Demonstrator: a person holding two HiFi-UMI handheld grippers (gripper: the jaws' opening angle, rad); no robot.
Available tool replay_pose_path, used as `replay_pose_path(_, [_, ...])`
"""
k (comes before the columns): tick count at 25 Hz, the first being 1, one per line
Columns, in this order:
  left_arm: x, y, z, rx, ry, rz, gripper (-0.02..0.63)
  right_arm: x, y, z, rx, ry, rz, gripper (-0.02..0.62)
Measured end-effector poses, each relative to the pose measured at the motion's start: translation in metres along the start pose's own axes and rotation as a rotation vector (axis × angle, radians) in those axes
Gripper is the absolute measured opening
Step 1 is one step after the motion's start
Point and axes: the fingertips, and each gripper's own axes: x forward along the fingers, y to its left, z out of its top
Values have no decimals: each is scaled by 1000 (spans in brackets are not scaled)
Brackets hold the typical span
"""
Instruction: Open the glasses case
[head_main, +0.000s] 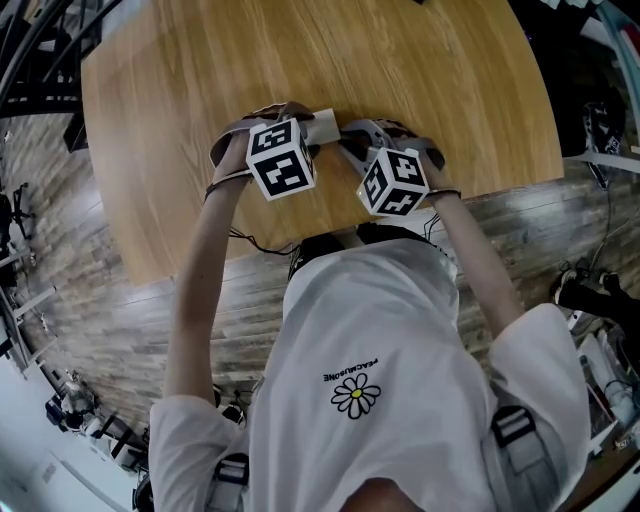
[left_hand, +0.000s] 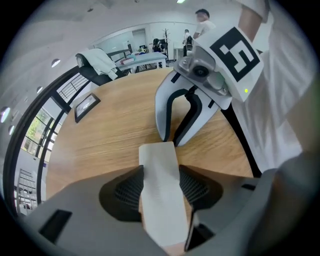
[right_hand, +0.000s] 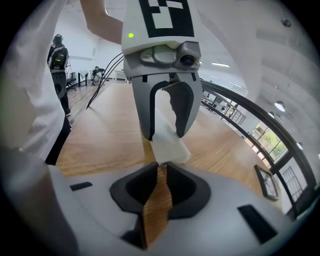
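The glasses case (left_hand: 159, 170) is a flat white case held just above the round wooden table (head_main: 200, 90). My left gripper (left_hand: 160, 189) points steeply down and is shut on it, with its dark pads (left_hand: 130, 192) pressing on both long sides. My right gripper (right_hand: 161, 167) faces it from the other side. Its jaws are drawn together to a thin slit, and the tips pinch the edge of the case's (right_hand: 167, 147) near end. In the head view both grippers, left (head_main: 290, 118) and right (head_main: 352, 135), meet over the case (head_main: 322, 124) near the table's front edge.
A dark framed picture (left_hand: 85, 106) lies flat on the table, away from the grippers. The table's front edge (head_main: 300, 240) runs just below the hands, with the person's body against it. People and desks stand far back in the room.
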Motion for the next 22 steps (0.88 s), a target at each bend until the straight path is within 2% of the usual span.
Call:
replay_pose_path(13, [-4,5,2,-46,-16,-138,235,-4,-5,3,16,-11,2,66])
replay_pose_path(18, [-7,10,1,-92,-46,-191,232,3,3,-3,-16,28,10,58])
replay_pose_path(22, [-6,15,-1,-105,-56,-238,230,5,1,-4,1,35,6,58])
